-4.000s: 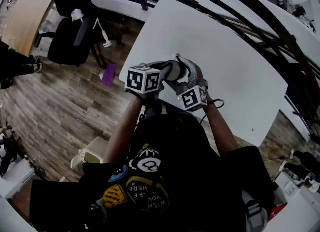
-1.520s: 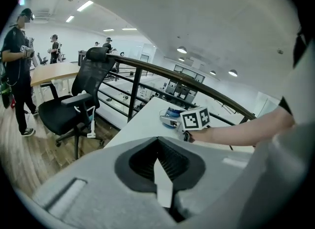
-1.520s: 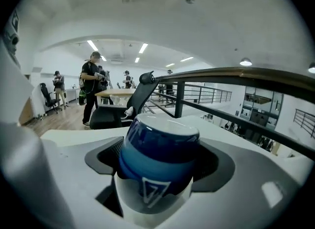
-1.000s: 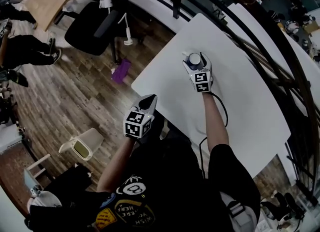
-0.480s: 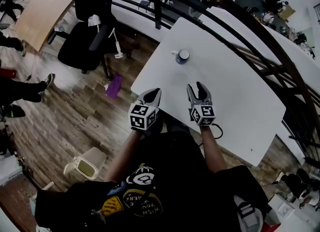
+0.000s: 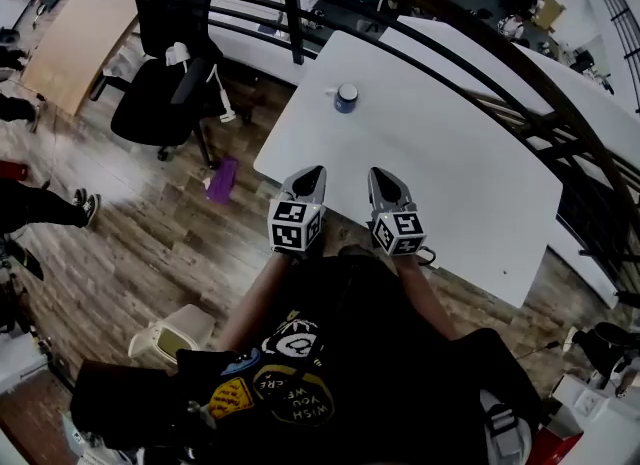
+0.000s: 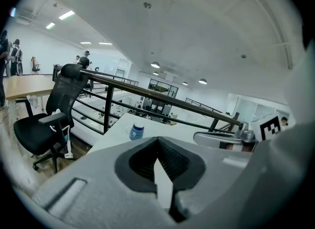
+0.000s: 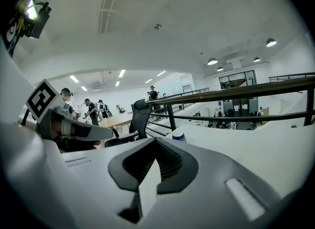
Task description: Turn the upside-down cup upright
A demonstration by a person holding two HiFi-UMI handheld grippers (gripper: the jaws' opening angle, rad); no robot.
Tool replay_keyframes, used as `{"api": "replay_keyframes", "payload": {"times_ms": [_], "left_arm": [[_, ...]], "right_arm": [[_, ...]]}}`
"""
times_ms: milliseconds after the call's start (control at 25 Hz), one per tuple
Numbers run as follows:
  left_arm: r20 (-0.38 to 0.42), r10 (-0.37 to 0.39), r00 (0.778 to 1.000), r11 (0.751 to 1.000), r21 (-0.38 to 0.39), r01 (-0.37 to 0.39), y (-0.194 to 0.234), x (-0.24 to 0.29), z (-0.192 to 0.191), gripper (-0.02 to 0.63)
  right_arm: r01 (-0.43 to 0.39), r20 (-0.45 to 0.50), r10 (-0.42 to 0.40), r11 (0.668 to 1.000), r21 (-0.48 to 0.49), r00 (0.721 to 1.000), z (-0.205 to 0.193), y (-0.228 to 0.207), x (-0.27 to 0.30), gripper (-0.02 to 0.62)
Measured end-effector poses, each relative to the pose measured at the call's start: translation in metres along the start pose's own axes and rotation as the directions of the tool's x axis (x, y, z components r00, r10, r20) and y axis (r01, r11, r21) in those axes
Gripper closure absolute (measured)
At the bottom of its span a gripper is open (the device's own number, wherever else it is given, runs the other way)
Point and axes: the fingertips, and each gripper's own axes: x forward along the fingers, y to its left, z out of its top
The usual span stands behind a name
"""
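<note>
Cup (image 6: 346,98) label too small to read. Left hand-held gripper (image 6: 312,172) jaws together, empty; right hand-held gripper (image 6: 381,176) just closed, empty.

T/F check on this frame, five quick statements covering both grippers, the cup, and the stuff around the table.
1. The right gripper holds the cup. False: the right gripper has just closed its fingers on nothing; the cup stands alone, well away from it.
2. The cup sits near the far left corner of the table in the head view. True.
3. The left gripper has its fingers open. False: the left gripper is shut and empty.
4. A black office chair stands on the floor left of the table. True.
5. A purple object lies on the table. False: the purple object lies on the wood floor beside it.
</note>
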Motion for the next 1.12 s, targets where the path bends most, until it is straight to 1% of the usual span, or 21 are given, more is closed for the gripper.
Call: {"api": "replay_keyframes", "payload": {"times_ms": [120,280,400,560,680,840,1000,1120], "left_arm": [[0.006,0.013,1.000,1.000,0.019,-0.014,-0.028,-0.012,-0.009,0.601],[0.034,0.047,0.998,0.999,0.024,-0.048,-0.074,-0.026,-0.018,0.601],[0.041,0.062,0.997,0.997,0.042,-0.064,-0.111,-0.037,-0.037,0.601],[0.038,0.092,0.995,0.994,0.051,-0.094,-0.151,-0.062,-0.066,0.601],[0.038,0.133,0.990,0.990,0.031,-0.134,-0.162,-0.083,-0.084,0.601],[0.024,0.165,0.986,0.986,0.006,-0.165,-0.172,-0.104,-0.102,0.600],[0.023,0.153,0.988,0.988,0.030,-0.154,-0.179,-0.113,-0.107,0.601],[0.027,0.130,0.991,0.990,0.059,-0.132,-0.175,-0.109,-0.100,0.601]], "right_arm": [[-0.044,0.006,0.044,0.999,-0.014,0.999,0.001,0.011,-0.026,0.592],[-0.100,0.002,0.100,0.995,-0.026,0.995,-0.003,0.012,-0.065,0.594],[-0.134,-0.010,0.133,0.991,-0.025,0.991,-0.012,0.013,-0.097,0.594],[-0.156,-0.031,0.155,0.988,-0.009,0.987,-0.032,0.012,-0.143,0.594],[-0.168,-0.048,0.169,0.986,0.011,0.985,-0.048,0.014,-0.168,0.594],[-0.168,-0.063,0.168,0.986,0.007,0.984,-0.060,0.019,-0.194,0.594],[-0.180,-0.049,0.180,0.984,0.022,0.982,-0.061,0.027,-0.203,0.594],[-0.172,-0.039,0.173,0.985,0.030,0.984,-0.054,0.027,-0.199,0.594]]}}
